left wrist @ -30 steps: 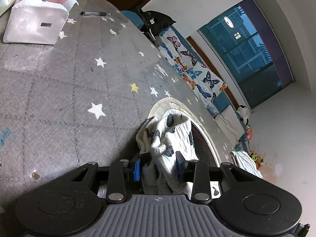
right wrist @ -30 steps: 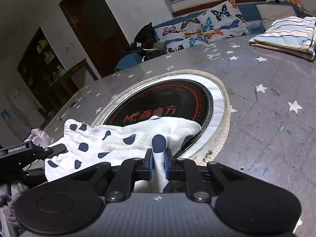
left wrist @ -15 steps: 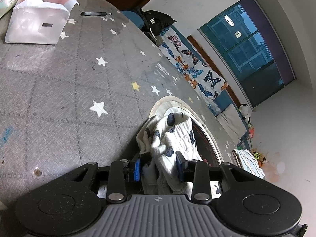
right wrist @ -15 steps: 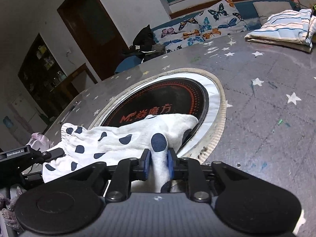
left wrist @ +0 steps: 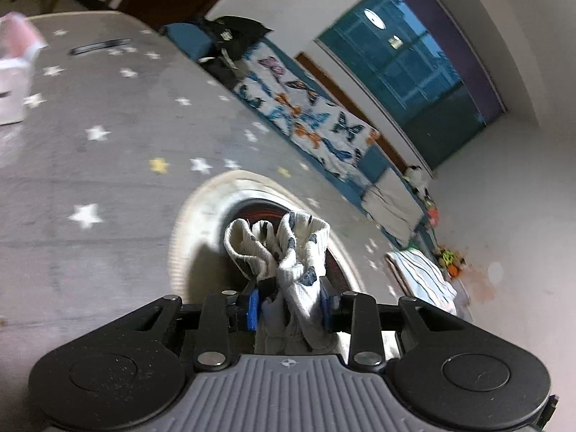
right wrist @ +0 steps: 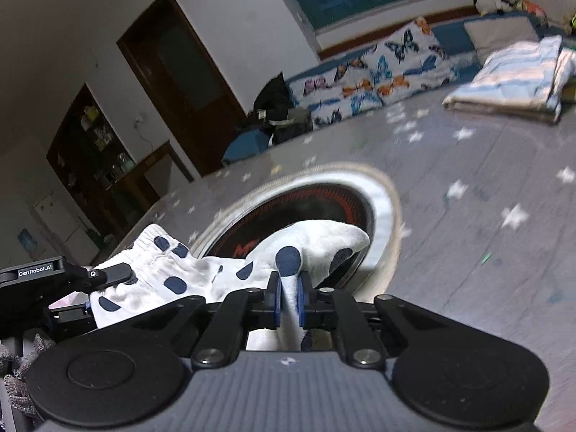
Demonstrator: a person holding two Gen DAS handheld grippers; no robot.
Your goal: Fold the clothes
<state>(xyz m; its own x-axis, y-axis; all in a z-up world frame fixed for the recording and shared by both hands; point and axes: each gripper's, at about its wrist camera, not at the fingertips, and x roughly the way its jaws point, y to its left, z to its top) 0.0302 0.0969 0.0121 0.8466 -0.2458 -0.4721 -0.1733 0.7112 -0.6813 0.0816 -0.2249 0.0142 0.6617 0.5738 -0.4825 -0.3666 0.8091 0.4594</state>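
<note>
a white garment with navy polka dots [right wrist: 201, 270] is held up between two handheld grippers over a grey star-print table [right wrist: 486, 252], above the round black inset hotplate [right wrist: 324, 205] near the table's middle. the left gripper [left wrist: 289, 304] has its blue-padded jaws clamped on a bunched wad of the cloth, whose ribbed folds stand up in two humps. the right gripper [right wrist: 289, 300] pinches a thin fold of the same cloth, jaws nearly together.

the right wrist view alone shows the garment's spread, with a gathered elastic edge reaching toward the left gripper's black body at the left, plus a dark wooden door [right wrist: 180, 72]. the left wrist view alone shows a white and pink bag [left wrist: 14, 82] at the table's far left edge. both show a folded striped cloth [right wrist: 504, 79] near the far edge and a butterfly-print cushion [left wrist: 306, 118] beyond.
</note>
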